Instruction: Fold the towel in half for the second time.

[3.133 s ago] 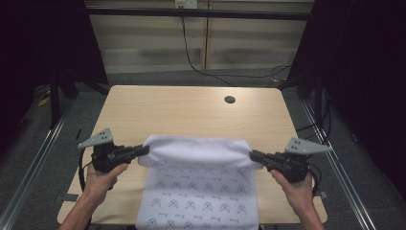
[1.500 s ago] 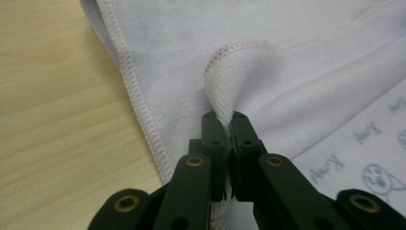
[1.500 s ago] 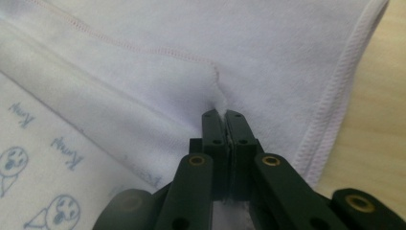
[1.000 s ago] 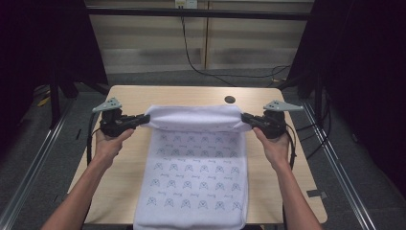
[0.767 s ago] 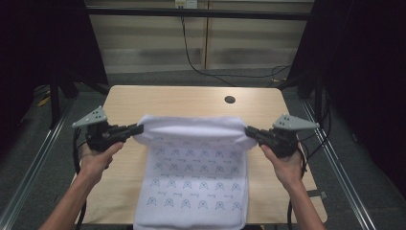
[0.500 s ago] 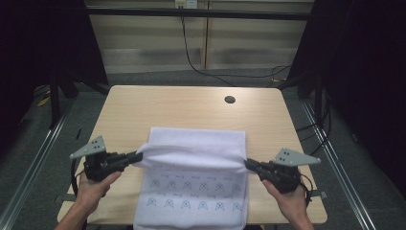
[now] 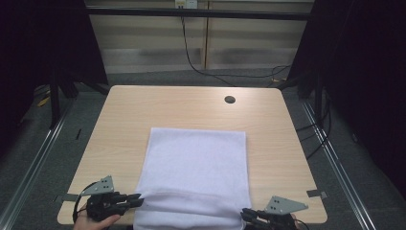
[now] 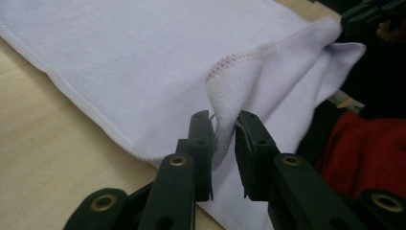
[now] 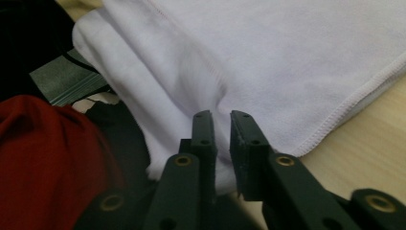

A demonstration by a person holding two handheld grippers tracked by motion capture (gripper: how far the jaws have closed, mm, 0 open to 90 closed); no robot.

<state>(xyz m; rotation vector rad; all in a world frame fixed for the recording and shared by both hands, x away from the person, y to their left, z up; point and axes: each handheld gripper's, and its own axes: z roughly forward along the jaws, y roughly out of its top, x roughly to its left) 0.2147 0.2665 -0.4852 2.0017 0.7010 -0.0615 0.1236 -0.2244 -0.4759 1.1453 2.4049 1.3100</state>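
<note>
Pulled back toward the near edge since a second ago: both grippers, then up by the far end of the table (image 7: pixel 143 103), now low at the front corners, and the towel (image 7: pixel 196 163) folded over so its plain white side faces up, the printed pattern covered. Towel now flat across the near half of the tabletop, far edge straight and well short of the round hole (image 7: pixel 230 99), near edge rolled into a soft ridge at the table's front edge.

Left gripper (image 7: pixel 136 199) at the towel's near left corner, held in a hand (image 7: pixel 93 221) coming in from the bottom. Jaws just been opening, standing a little apart, with the stitched corner of the towel (image 8: pixel 225 110) looped up between them; lying against the left jaw, slack toward the right one, no longer pinched as far as the close view shows.

Right gripper (image 7: pixel 245 213) at the near right corner, partly cut off by the bottom of the high view. Jaws likewise just been opening, a narrow gap between them, a fold of towel (image 9: pixel 215 96) running down into that gap; probably loose there, though the cloth hides the pads. Hem of the towel lying on bare wood just to the side in the right gripper view.
</note>
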